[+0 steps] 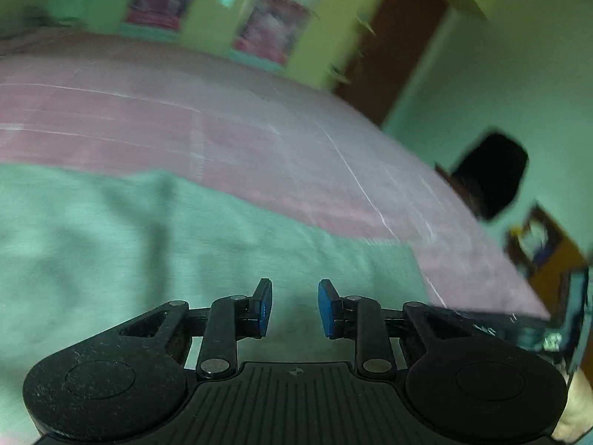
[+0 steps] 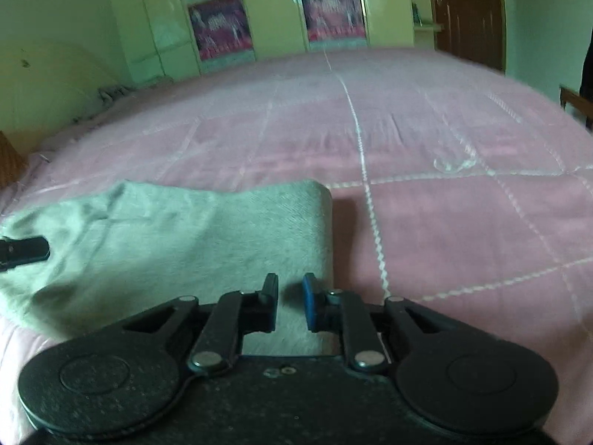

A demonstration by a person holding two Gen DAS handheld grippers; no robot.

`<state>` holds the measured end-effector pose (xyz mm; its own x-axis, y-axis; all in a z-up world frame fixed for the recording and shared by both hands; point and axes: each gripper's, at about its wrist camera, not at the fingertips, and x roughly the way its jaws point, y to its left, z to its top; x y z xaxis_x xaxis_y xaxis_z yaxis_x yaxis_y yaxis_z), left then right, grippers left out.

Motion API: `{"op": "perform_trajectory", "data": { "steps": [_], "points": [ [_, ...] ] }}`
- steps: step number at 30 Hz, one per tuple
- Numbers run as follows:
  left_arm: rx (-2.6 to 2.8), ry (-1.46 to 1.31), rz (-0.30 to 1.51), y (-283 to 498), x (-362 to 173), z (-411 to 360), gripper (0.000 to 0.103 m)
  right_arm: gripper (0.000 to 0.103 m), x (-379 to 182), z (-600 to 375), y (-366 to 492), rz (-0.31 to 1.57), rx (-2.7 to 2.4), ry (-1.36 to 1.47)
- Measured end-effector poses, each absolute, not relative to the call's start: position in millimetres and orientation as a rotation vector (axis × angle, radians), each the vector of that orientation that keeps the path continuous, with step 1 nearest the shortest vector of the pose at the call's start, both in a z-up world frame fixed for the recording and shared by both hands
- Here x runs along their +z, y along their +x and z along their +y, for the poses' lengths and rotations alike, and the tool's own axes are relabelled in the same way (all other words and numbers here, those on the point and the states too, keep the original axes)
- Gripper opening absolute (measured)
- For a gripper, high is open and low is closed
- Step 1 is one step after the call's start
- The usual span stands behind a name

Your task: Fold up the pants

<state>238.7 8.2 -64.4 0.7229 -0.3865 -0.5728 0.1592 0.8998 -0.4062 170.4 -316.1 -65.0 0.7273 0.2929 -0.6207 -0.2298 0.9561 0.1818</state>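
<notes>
Left gripper (image 1: 295, 307): jaws apart with a narrow gap, nothing between the pads.
Right gripper (image 2: 290, 304): jaws apart, narrower still, nothing pinched.
Pants (image 2: 192, 237): pale grey-green, folded flat on the bed, right under both grippers; the right gripper sits over their right edge.
Bed (image 2: 463, 222): pink quilted cover with white stitching.
Room: green walls, cupboards (image 2: 267, 11) beyond the bed's far edge, brown door (image 2: 470, 11) at right.
</notes>
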Motion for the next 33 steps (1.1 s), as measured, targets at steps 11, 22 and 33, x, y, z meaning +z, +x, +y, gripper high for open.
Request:
{"op": "perform_trajectory", "data": {
  "steps": [11, 22, 33],
  "points": [
    [-0.225, -0.253, 0.798, 288.1, -86.4, -23.6, 0.027, 0.031, -62.7, -306.8, 241.8, 0.697, 0.239, 0.087],
    [-0.210, -0.198, 0.728, 243.5, -98.9, -18.5, 0.028, 0.050, -75.8, -318.4, 208.5, 0.705, 0.253, 0.067],
    [-0.144, -0.065, 0.686, 187.8, -89.6, -22.2, 0.031, 0.055, -64.9, -316.1, 113.7, 0.581, 0.297, 0.032]
  ]
}}
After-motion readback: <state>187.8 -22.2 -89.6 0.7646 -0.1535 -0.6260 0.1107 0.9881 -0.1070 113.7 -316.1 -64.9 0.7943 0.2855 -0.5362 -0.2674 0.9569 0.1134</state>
